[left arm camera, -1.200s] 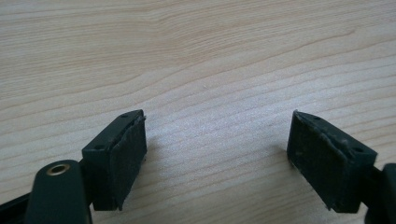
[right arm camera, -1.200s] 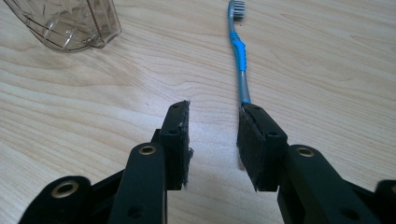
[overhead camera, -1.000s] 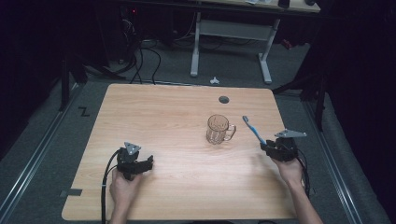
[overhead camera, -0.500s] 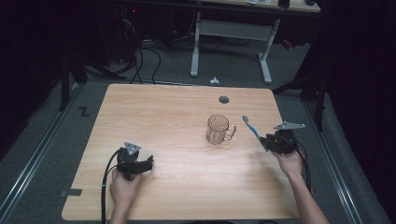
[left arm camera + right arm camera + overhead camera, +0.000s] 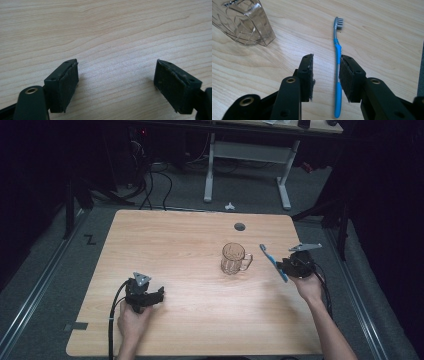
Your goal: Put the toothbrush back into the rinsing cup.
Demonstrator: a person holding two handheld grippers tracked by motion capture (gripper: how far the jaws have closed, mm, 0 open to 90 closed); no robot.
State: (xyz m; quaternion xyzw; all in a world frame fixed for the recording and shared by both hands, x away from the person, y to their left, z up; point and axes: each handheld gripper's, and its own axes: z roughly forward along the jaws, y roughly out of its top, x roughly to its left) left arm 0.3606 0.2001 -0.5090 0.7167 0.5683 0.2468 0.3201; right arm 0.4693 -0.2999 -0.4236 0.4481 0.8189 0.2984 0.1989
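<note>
Blue plastic toothbrush (image 5: 274, 263) lies flat on the right part of the pale wooden surface (image 5: 175, 245), its bristled head pointing toward the far edge, just to the right of the mug's handle. Next in size is the clear ribbed glass mug (image 5: 232, 259), which stands upright near the middle of the surface.

The left gripper (image 5: 159, 295), held in a hand at the near left, sits low over bare wood, well apart from both things. In the left gripper view its jaws (image 5: 116, 82) stand wide apart with nothing between them.

The right gripper (image 5: 286, 266) is at the toothbrush's handle. In the right gripper view its jaws (image 5: 325, 75) are apart. The toothbrush (image 5: 336, 50) runs between them, close against the right-hand pad, with a clear gap to the other, so it is not clamped. The mug (image 5: 244, 22) shows at the upper left there.

A small dark round hole (image 5: 239, 226) sits in the wood beyond the mug.
</note>
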